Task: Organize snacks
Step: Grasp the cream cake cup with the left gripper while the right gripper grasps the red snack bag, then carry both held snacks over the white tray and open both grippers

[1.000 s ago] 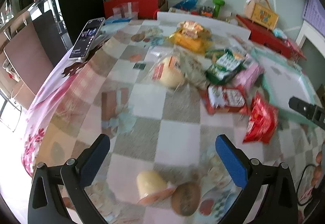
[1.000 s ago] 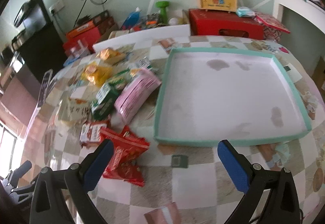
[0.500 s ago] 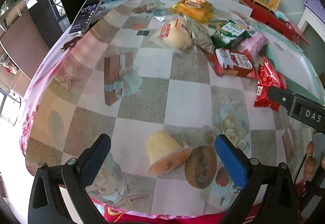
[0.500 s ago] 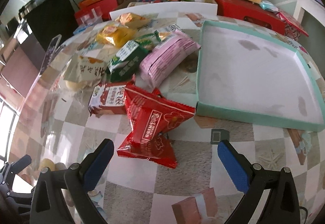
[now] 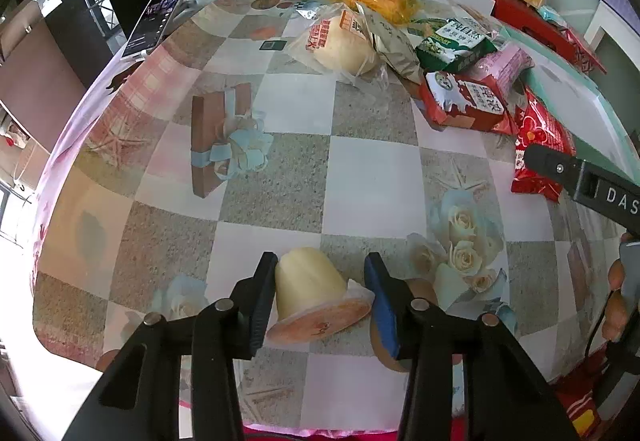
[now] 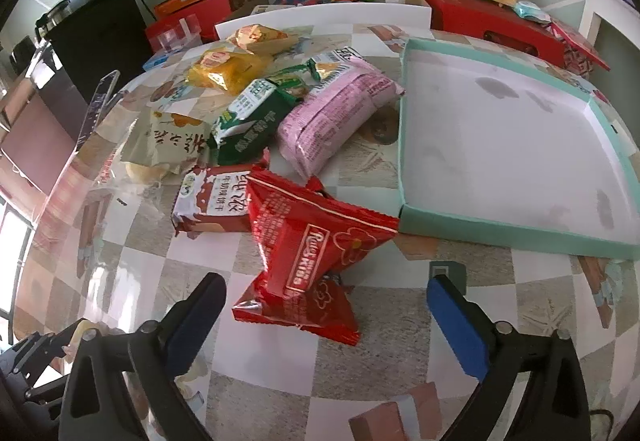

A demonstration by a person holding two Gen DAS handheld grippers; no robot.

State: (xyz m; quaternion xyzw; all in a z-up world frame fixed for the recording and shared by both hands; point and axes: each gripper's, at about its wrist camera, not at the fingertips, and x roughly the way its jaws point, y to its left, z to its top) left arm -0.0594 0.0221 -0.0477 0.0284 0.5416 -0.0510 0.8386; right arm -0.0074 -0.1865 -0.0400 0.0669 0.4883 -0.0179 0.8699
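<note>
The step in hand is the pickup of the first snack: the left tongs point(image 5: 320, 281) point steeply down at the near edge of the table point(image 5: 372, 177) and their jaws are closing around a pale jelly cup point(image 5: 310, 291) that lies on its side, foil lid toward the camera. The black left pad looks to be against the cup's wall, while the blue right pad stands just beside the lid rim, so the grip does not look finished. The right tongs point(image 6: 320, 297) hover wide open and empty above a red bag point(image 6: 316, 241), its lower corner between the jaws but untouched. The other packets sit heaped to the left of the teal tray point(image 6: 404, 129), which holds nothing yet, so the sorting has scarcely begun. Next, I judge, the left jaws need to close fully on the cup's body, not its slanted lid, since the tapered shape could squirt out; then lift and carry it across to the tray, passing clear of the right tongs that lean in from that side
</note>
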